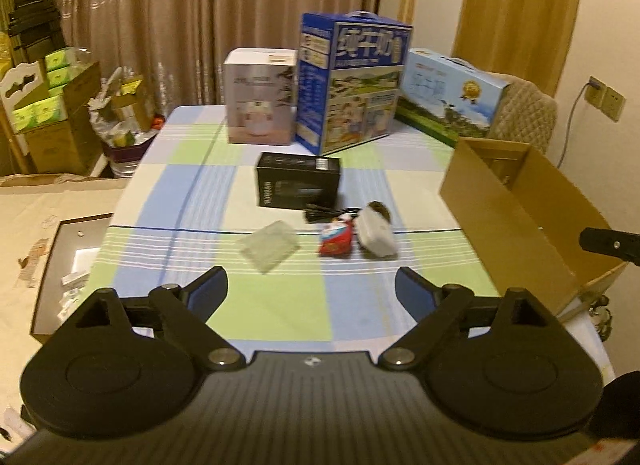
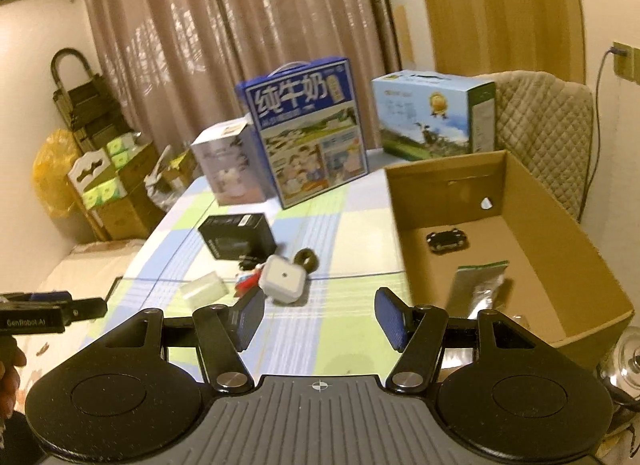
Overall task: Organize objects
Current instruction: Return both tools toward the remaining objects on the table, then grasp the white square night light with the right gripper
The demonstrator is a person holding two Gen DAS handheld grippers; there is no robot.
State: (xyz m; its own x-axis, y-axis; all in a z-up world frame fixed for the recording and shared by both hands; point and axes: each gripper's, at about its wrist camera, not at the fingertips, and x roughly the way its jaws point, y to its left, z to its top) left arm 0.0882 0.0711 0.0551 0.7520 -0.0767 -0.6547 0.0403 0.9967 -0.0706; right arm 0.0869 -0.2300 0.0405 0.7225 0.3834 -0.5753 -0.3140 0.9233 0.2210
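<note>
A: What is nearest to us?

B: The left gripper [image 1: 311,291] is over the near edge of the worktop [image 1: 200,169], which has a checked cloth in blue, green and white. Its jaws stand wide apart and nothing is between them. The right gripper [image 2: 320,319] has its jaws partly apart, also with nothing between them; it hangs over the near side of the cloth, just beside the cardboard box [image 2: 404,201].

A: And the small things to organize?

B: A little beyond the grippers they lie close together. On the left there is a clear plastic case [image 1: 270,247], flat and almost see-through. Next to it is a red snack packet [image 1: 335,239], and touching it a white cube-shaped charger [image 2: 283,279] with one dark dot on its top face. Behind the charger is a small dark ring [image 2: 307,259], and a black cable [image 1: 324,213] lies beside the packet.

A: Further back?

B: A black rectangular box [image 1: 298,183] with light lettering on its side, just behind the cable. The open cardboard box is on the right; inside it lie a black flat gadget [image 2: 447,240] and a silver pouch with a green top edge [image 2: 478,285]. At the far edge stand a white carton [image 1: 259,97], a tall blue milk carton [image 1: 352,81] with a handle, and a light blue gift box [image 1: 452,95].
</note>
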